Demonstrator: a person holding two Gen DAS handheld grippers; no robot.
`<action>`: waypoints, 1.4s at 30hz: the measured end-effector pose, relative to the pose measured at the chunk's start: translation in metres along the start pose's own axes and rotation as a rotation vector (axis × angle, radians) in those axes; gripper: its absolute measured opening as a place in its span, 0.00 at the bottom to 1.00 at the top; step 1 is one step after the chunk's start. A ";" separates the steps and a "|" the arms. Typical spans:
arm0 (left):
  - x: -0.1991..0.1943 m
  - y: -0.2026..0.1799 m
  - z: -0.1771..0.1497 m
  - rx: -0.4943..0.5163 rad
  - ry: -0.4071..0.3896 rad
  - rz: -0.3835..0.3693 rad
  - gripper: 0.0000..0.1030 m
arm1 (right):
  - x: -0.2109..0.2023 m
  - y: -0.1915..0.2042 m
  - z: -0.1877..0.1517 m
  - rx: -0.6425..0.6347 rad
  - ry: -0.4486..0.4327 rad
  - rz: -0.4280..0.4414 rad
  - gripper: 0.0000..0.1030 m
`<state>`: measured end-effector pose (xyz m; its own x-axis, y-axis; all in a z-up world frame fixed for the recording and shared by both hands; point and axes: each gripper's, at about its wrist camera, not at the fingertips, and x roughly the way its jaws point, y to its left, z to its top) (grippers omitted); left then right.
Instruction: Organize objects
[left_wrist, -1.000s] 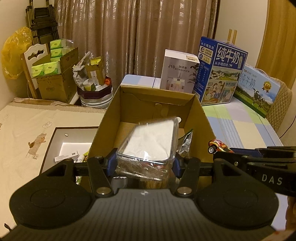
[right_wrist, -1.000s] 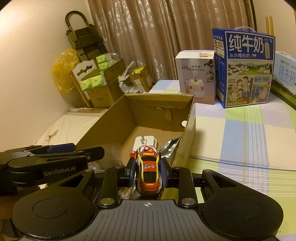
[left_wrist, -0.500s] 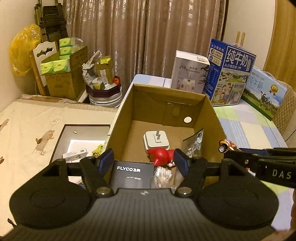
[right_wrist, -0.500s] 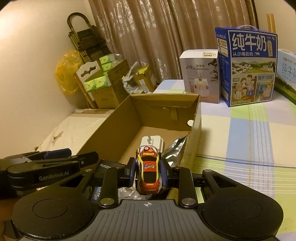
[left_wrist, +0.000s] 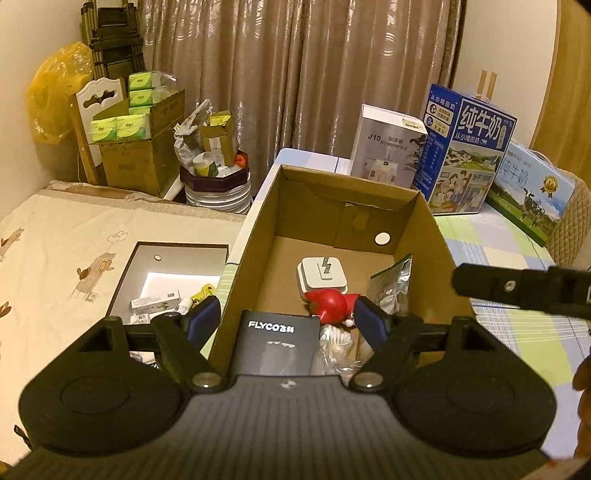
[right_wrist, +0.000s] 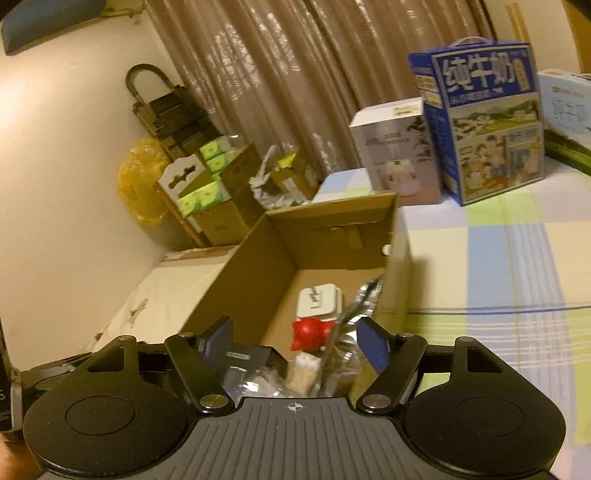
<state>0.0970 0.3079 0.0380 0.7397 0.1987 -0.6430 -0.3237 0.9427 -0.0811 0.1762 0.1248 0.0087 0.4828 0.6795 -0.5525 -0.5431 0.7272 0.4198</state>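
Observation:
An open cardboard box (left_wrist: 255, 258) holds a white charger (left_wrist: 322, 275), a red figure (left_wrist: 332, 304), a silver foil pouch (left_wrist: 393, 284), a black FLYCO box (left_wrist: 277, 343) and a clear crinkled pack (left_wrist: 336, 347). My left gripper (left_wrist: 287, 317) hovers over the box's near end, its jaws opening with nothing gripped. My right gripper (right_wrist: 295, 339) hangs over the same box (right_wrist: 258, 266), above the red figure (right_wrist: 310, 332) and the clear pack (right_wrist: 303, 373). Its jaws are opening and hold nothing. The toy car is out of sight. One right finger (left_wrist: 517, 288) crosses the left wrist view.
Behind the box stand a white humidifier carton (left_wrist: 388, 151) and two blue milk cartons (left_wrist: 465, 155) on a checked cloth (right_wrist: 498, 277). Left of the box lies a dark tray (left_wrist: 122, 280) with small items. Cartons of green tissue packs (left_wrist: 136, 147) stand by the curtain.
My left gripper let go of the clear pack and its jaws spread wide. My right gripper released the toy car, which has dropped from view, and the right hand rolled a little.

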 end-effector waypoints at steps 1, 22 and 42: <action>0.000 0.001 -0.001 -0.004 0.002 0.003 0.73 | -0.003 -0.002 -0.002 0.003 0.001 -0.013 0.69; -0.083 -0.016 -0.031 0.007 -0.013 -0.021 0.99 | -0.096 0.021 -0.048 -0.064 0.037 -0.163 0.69; -0.123 -0.032 -0.064 0.035 0.029 -0.038 0.99 | -0.133 0.023 -0.086 -0.099 0.089 -0.272 0.69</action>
<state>-0.0216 0.2361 0.0713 0.7337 0.1549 -0.6616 -0.2744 0.9583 -0.0799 0.0403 0.0428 0.0303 0.5601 0.4470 -0.6975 -0.4684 0.8653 0.1785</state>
